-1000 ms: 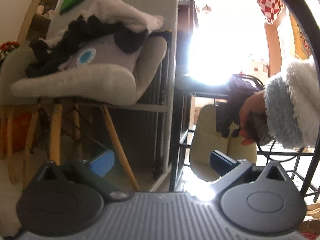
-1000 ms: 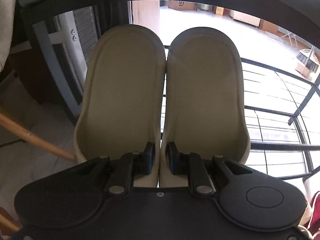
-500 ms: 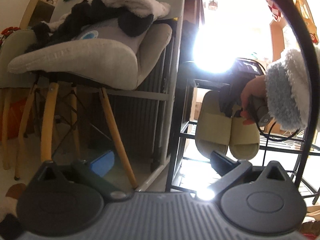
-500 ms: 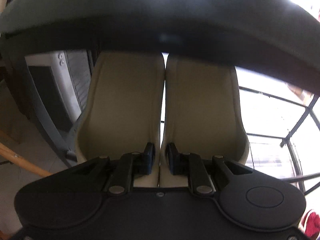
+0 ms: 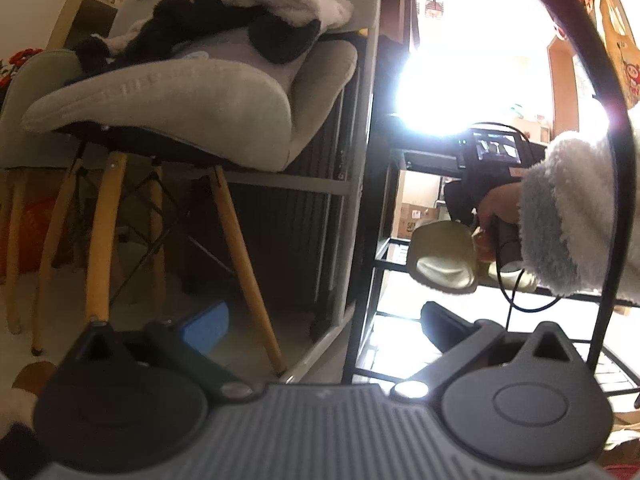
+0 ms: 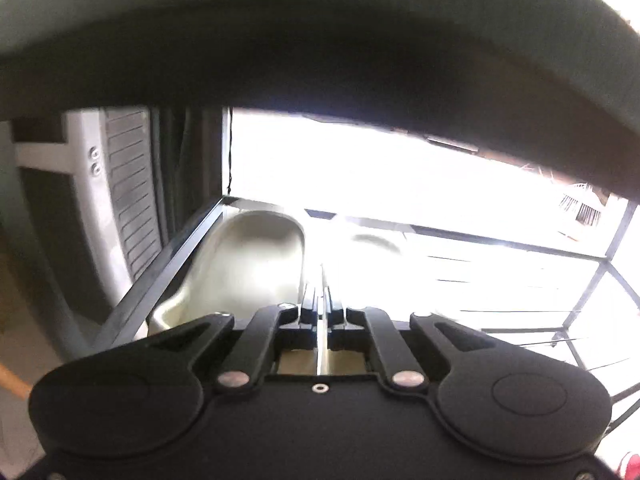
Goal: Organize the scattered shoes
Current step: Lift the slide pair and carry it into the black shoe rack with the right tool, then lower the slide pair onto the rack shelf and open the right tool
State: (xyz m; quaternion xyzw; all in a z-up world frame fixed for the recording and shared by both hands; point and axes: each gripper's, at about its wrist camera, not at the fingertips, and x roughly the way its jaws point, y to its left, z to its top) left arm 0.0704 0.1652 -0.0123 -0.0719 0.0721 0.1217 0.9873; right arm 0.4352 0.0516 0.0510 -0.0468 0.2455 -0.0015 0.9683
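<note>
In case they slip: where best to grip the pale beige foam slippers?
Pinch the touching inner walls of the pale beige foam slippers at the heels, from the front of the black wire rack: they lie side by side, toes away.

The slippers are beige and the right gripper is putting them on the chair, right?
Not the chair. The slippers are beige, but the right gripper is putting them on the black wire rack. The left wrist view shows the chair off to the side, with only a pillow and blankets on it.
</note>
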